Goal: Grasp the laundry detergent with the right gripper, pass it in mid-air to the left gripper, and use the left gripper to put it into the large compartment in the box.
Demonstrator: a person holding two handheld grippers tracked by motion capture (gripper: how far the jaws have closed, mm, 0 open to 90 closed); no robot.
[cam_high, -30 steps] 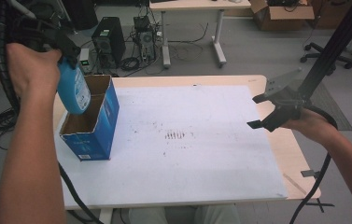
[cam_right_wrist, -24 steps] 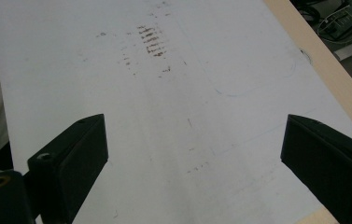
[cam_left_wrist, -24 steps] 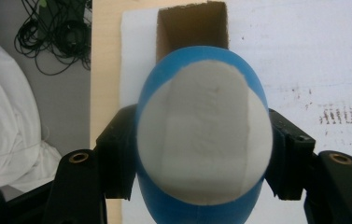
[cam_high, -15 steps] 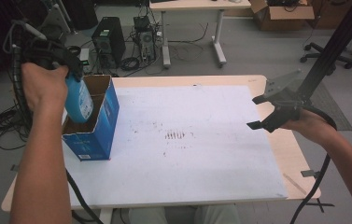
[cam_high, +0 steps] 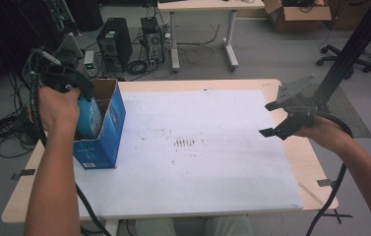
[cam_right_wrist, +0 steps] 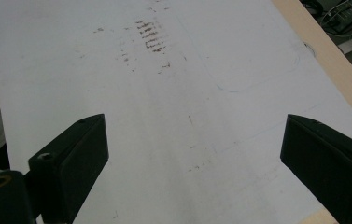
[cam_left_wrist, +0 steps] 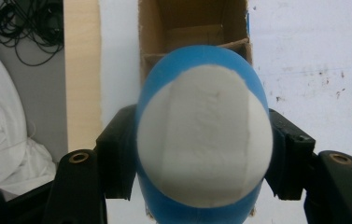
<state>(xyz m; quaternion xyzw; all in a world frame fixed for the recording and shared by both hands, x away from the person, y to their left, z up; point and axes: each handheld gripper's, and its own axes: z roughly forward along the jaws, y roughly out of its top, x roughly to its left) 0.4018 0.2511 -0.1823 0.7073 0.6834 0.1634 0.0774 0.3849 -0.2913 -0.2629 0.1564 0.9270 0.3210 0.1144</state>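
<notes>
- A wooden table point(cam_high: 232, 84) is seen with a large white board point(cam_high: 198, 162) laid over most of it; brown smudges point(cam_high: 185, 143) are noted near the board's middle.
- An open blue carton point(cam_high: 107, 135) is set upright at the left edge of the board, its brown cardboard inside divided by a partition, as seen in the left gripper view point(cam_left_wrist: 197, 28).
- A blue bottle point(cam_high: 90, 118) with a white base point(cam_left_wrist: 204, 140) is held directly over and partly inside the carton's near compartment, base turned toward the gripper camera.
- The left gripper point(cam_high: 77, 96) is clamped on the bottle, one black jaw pressed to each side of its body.
- The right gripper point(cam_high: 279, 118) is held above the right part of the board, well apart from the carton; its jaws are spread wide, with nothing between them.
- Step in hand, as judged: the bottle is being packed into the carton, and the insertion is partly done.
- Next move, as judged: the bottle is to be lowered straight down, kept clear of the partition and walls, until it is seated; only then are the jaws to be released. The carton may tip if a wall is snagged.
</notes>
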